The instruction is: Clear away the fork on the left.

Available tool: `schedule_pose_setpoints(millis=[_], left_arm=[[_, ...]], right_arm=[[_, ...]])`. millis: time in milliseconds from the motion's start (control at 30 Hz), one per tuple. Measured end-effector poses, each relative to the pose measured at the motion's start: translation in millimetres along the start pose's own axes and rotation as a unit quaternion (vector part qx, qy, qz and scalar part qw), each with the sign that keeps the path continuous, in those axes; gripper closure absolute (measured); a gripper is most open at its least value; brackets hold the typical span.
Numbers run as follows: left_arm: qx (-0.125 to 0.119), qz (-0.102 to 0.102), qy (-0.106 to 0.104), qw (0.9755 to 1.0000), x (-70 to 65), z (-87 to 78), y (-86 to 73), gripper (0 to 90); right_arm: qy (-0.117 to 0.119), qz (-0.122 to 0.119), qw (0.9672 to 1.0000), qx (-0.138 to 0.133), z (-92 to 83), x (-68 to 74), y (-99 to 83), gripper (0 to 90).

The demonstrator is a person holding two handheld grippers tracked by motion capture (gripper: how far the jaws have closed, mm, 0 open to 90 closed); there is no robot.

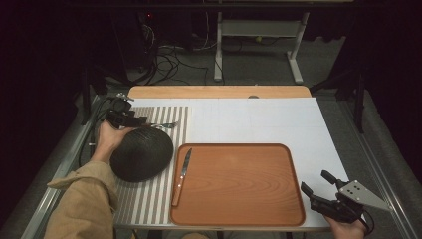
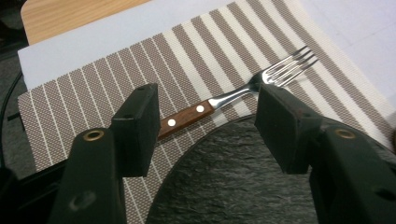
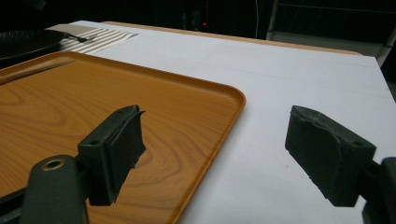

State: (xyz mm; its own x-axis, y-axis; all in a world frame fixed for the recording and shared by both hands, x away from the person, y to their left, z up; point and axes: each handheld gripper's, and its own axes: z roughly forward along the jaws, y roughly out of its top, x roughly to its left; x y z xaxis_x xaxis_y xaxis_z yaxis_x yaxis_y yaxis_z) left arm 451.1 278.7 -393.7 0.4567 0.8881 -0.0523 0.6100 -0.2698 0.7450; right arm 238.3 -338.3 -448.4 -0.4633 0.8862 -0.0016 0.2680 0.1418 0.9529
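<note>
The left gripper (image 2: 205, 121) has its fingers (image 2: 135, 128) wide apart with nothing between them, hovering over the far edge of the dark plate (image 2: 233, 177) and aimed at the fork (image 2: 243, 91). The fork lies flat on the striped mat (image 2: 70, 112) just beyond the plate, wooden handle toward the mat's outer side, tines toward the white surface (image 1: 259, 119); it sits across the gap between the fingers, so the spread looks set for closing on the handle, though they are not yet down on it. The plate rests on the mat, partly overhanging toward the person's arm. Right of the mat, a wooden tray (image 1: 239, 184) carries a knife (image 1: 182, 177) along its left rim, handle nearest the person, probably parked there with cutlery to follow. The right gripper (image 1: 318, 186) waits off the tray's near right corner, fingers (image 3: 114, 154) also apart and empty, likely kept clear so the left hand can work.
</note>
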Motion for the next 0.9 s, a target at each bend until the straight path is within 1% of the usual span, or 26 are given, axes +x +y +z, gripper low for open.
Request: schedule_pose_setpoints(millis=[67,100,133,167,300,367,433,500,600,633,733,767,800,833,900], left_arm=[[0.004,-0.001,0.003,1.0,2.8,1.7,0.9,37.8],[0.012,-0.002,0.005,0.9999,4.5,2.8,1.3,37.8],[0.025,-0.001,0.006,0.9997,6.3,4.2,2.4,37.8],[0.032,-0.001,0.008,0.9994,7.8,5.2,3.2,37.8],[0.052,-0.001,0.006,0.9986,12.2,9.3,8.7,37.8],[0.075,0.005,0.01,0.9971,13.4,13.6,11.4,37.8],[0.088,0.008,0.014,0.996,15.3,17.5,13.7,37.8],[0.094,0.008,0.019,0.9954,17.3,20.6,15.7,37.8],[0.119,0.012,0.029,0.9924,20.3,26.3,19.3,37.8],[0.124,0.015,0.031,0.9916,20.8,27.7,21.0,37.7],[0.13,0.019,0.034,0.9907,21.3,31.3,24.0,37.7],[0.14,0.018,0.034,0.9894,23.0,33.5,24.2,37.7],[0.152,0.016,0.037,0.9876,25.0,35.7,24.6,37.7],[0.158,0.013,0.038,0.9866,27.0,37.0,24.9,37.7],[0.159,0.007,0.036,0.9866,30.3,38.3,26.3,37.7]], right_arm=[[-0.001,0.0,1.0,0.0,-0.1,0.2,0.0,20.1],[-0.001,0.0,1.0,0.0,-0.1,0.2,-0.1,20.1],[-0.001,0.001,1.0,0.001,0.0,0.2,-0.1,20.1],[-0.001,0.001,1.0,0.002,0.1,0.2,-0.1,20.1],[-0.002,0.001,1.0,0.004,0.7,0.1,-0.2,20.0],[-0.003,0.001,1.0,0.005,1.2,-0.2,-0.2,20.0],[-0.005,0.0,1.0,0.007,1.5,-0.1,-0.2,20.0],[-0.006,0.0,1.0,0.007,1.5,0.3,-0.2,20.0],[-0.007,0.001,0.9999,0.008,1.5,0.2,-0.2,20.0],[-0.007,0.001,0.9999,0.009,1.6,0.2,-0.3,20.0],[-0.007,0.001,0.9999,0.008,1.6,0.4,-0.3,20.0],[-0.008,0.001,0.9999,0.008,1.5,0.4,-0.4,20.0],[-0.006,0.002,0.9999,0.008,1.2,0.1,-0.2,20.0],[-0.005,0.003,1.0,0.006,1.0,0.2,-0.1,20.0],[-0.005,0.003,1.0,0.007,1.2,0.6,0.0,20.0]])
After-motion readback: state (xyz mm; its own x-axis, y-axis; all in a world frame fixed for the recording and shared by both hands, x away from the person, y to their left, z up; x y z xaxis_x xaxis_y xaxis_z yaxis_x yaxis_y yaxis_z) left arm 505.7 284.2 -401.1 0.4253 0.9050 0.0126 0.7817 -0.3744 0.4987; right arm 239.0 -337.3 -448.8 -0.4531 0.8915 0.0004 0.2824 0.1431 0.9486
